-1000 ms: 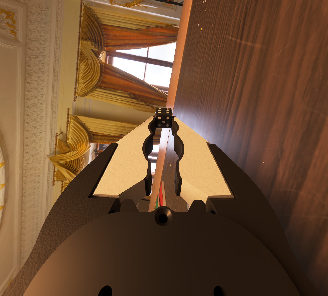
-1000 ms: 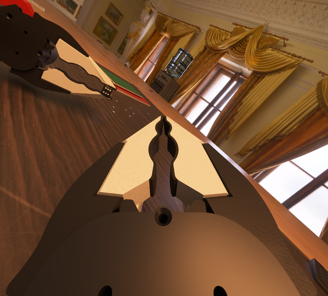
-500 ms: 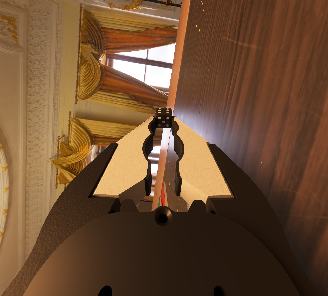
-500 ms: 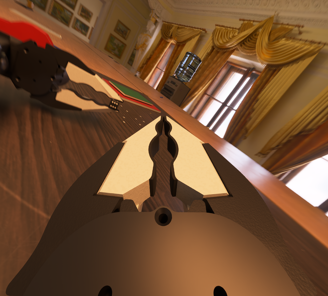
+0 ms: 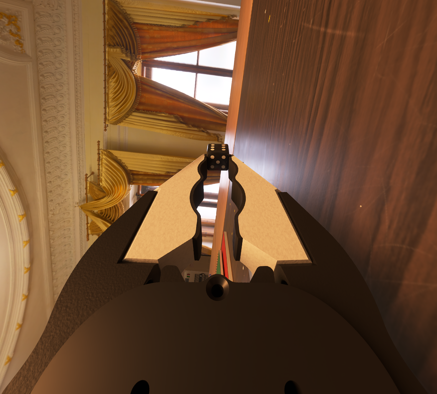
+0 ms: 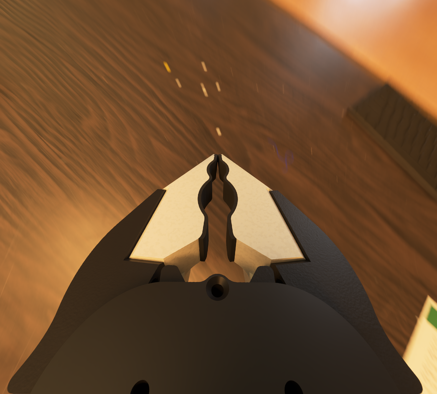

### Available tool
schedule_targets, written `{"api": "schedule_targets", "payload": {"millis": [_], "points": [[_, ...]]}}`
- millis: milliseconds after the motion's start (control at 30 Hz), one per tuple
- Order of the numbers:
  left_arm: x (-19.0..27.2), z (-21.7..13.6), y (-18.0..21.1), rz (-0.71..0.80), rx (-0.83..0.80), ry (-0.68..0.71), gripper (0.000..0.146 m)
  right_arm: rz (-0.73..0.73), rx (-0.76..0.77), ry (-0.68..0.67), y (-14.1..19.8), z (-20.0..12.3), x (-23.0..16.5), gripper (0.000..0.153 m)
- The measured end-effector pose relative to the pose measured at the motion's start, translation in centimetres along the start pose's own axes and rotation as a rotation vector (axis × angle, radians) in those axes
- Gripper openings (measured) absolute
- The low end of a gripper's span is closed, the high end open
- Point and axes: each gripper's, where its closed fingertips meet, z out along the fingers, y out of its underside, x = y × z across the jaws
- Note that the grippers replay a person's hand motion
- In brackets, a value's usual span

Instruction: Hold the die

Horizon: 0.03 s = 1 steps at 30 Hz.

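While my left gripper [image 5: 217, 161] pinches the small black cube die with pale pips [image 5: 217, 157] right at its fingertips, the die sits clear of the dark brown wood-grain counter [image 5: 343, 122], which stands on edge along the right of the left wrist view, with gold and orange draped curtains [image 5: 151, 89] and a bright window to its left. My right gripper [image 6: 217, 158] has its tan-faced fingers [image 6: 179, 217] pressed together on nothing, pointing down at the blurred counter, with a pale card with a green patch [image 6: 423, 344] at the lower right corner.
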Motion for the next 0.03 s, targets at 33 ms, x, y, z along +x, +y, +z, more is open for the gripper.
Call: {"api": "schedule_targets", "payload": {"millis": [33], "points": [[0.04, 0.02, 0.01, 0.006, -0.003, 0.001, 0.016, 0.046, -0.139, -0.021, 1.58, 0.12, 1.81, 0.000]]}}
